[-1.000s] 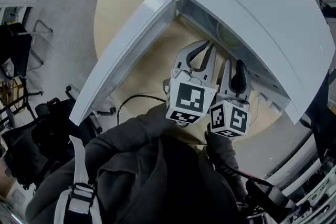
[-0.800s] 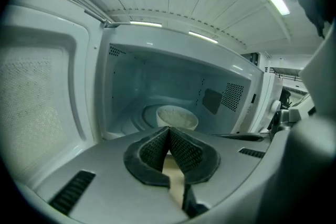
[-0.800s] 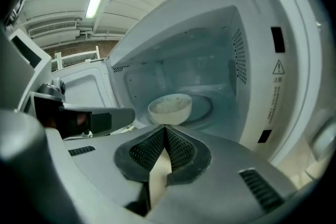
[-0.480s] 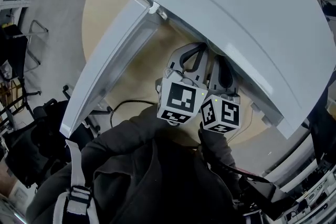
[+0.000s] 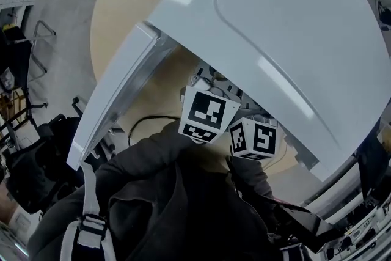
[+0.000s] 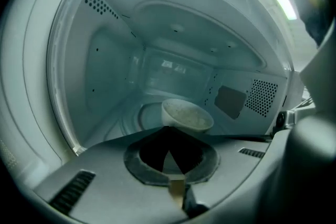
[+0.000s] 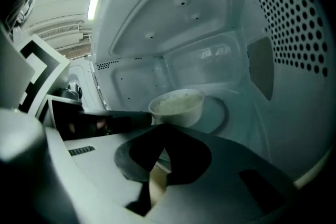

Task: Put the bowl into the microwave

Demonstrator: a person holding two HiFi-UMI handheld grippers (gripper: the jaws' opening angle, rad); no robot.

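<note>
Inside the microwave (image 5: 293, 40), on its turntable (image 6: 137, 117), a white bowl (image 6: 186, 114) is seen; the left tongs (image 6: 168, 128) and the right tongs (image 7: 167, 126) are closed, empty, just before it.

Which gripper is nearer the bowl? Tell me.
Right, though barely. The right gripper, shut, points at the bowl just ahead, slightly to its left; the left gripper, also shut, has it just ahead, slightly right.
</note>
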